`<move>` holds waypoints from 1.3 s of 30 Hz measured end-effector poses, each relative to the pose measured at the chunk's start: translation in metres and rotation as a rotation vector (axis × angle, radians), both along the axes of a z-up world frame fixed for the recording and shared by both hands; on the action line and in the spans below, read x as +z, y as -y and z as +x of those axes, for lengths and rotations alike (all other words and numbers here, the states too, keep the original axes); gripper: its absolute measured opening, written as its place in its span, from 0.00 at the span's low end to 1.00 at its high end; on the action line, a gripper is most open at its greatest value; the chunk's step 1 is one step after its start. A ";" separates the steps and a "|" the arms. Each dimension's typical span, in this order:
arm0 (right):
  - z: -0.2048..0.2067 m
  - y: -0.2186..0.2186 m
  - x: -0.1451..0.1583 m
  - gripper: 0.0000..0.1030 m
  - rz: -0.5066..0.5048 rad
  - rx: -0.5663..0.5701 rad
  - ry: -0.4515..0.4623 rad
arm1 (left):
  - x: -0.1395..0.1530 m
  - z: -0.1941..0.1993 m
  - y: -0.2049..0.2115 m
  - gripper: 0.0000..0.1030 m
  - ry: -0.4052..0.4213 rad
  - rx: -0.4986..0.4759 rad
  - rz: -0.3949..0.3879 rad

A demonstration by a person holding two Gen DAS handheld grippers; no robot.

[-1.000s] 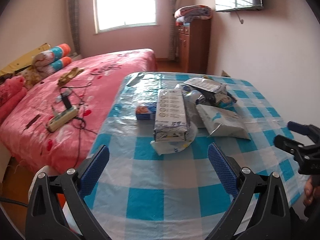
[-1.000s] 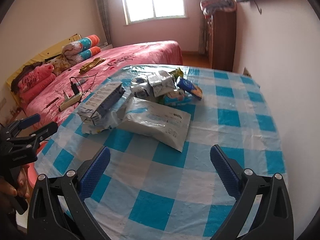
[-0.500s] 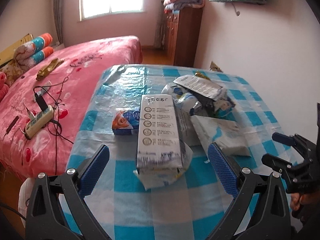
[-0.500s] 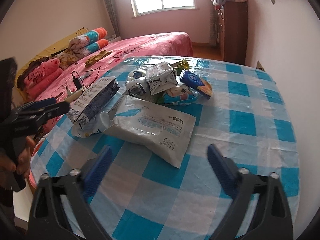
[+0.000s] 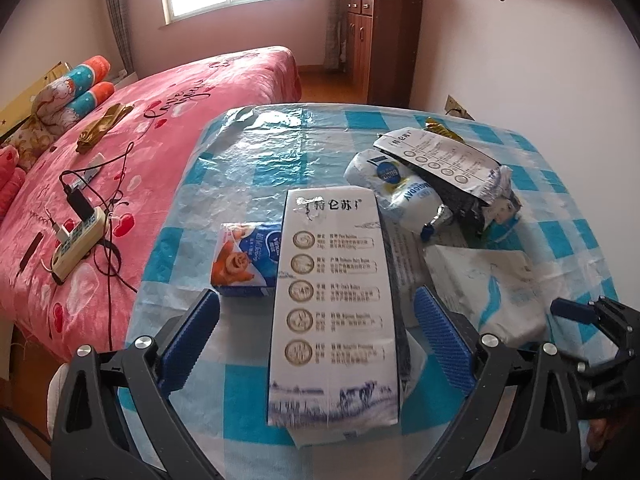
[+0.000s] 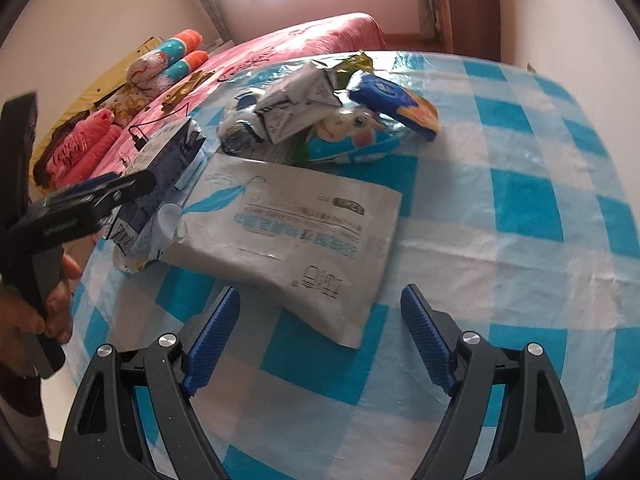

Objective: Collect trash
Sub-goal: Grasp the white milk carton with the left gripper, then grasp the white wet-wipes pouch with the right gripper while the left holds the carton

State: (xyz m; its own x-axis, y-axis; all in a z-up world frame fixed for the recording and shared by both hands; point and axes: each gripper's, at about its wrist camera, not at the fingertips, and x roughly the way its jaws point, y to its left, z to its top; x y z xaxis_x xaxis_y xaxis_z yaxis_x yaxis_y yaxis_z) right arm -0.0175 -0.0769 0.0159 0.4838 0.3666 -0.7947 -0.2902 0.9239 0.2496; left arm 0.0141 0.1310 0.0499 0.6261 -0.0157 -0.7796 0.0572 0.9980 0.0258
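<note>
The long milk carton (image 5: 334, 312) lies flat on the checked surface (image 5: 248, 412), and it now sits squarely between the blue pads of the left hand-held gripper (image 5: 318, 336). A second ago that carton was well ahead of the fingers, up toward twelve o'clock; the gripper has since come forward and down over it. Its jaws are closing slightly from full width, but both pads stand clear of the carton's sides, so nothing is held yet. My reading is that the carton is the first piece of trash to be taken, and the next need is simply to close on it.

At ten o'clock from the carton rests a small blue box (image 5: 246, 258); at one o'clock is a heap of crumpled wrappers (image 5: 440, 176), and at three o'clock a flat white pouch (image 5: 492, 284).

In the right wrist view that white pouch (image 6: 296, 232) has also drawn nearer: its near corner lies just ahead of the right hand-held gripper (image 6: 320, 336), toward twelve o'clock. These jaws have narrowed from their widest and now stand partly open, with only the surface (image 6: 520, 240) between the pads. The pouch looks like this side's target.

Both pickups appear set up; none is done.
</note>
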 end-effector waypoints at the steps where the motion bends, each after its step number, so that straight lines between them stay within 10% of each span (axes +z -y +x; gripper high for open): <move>1: -0.001 -0.004 0.001 0.80 0.002 0.014 0.001 | -0.001 0.002 0.000 0.89 -0.001 -0.001 0.000; 6: -0.016 -0.030 0.009 0.80 0.039 0.119 0.007 | -0.007 0.008 0.001 0.62 -0.021 0.010 -0.005; 19: -0.004 -0.036 0.039 0.89 -0.074 0.170 0.183 | 0.000 -0.006 -0.014 0.62 0.022 0.029 -0.064; 39: 0.012 -0.047 0.010 0.94 0.105 0.385 0.031 | 0.013 -0.038 -0.027 0.62 0.056 0.025 -0.108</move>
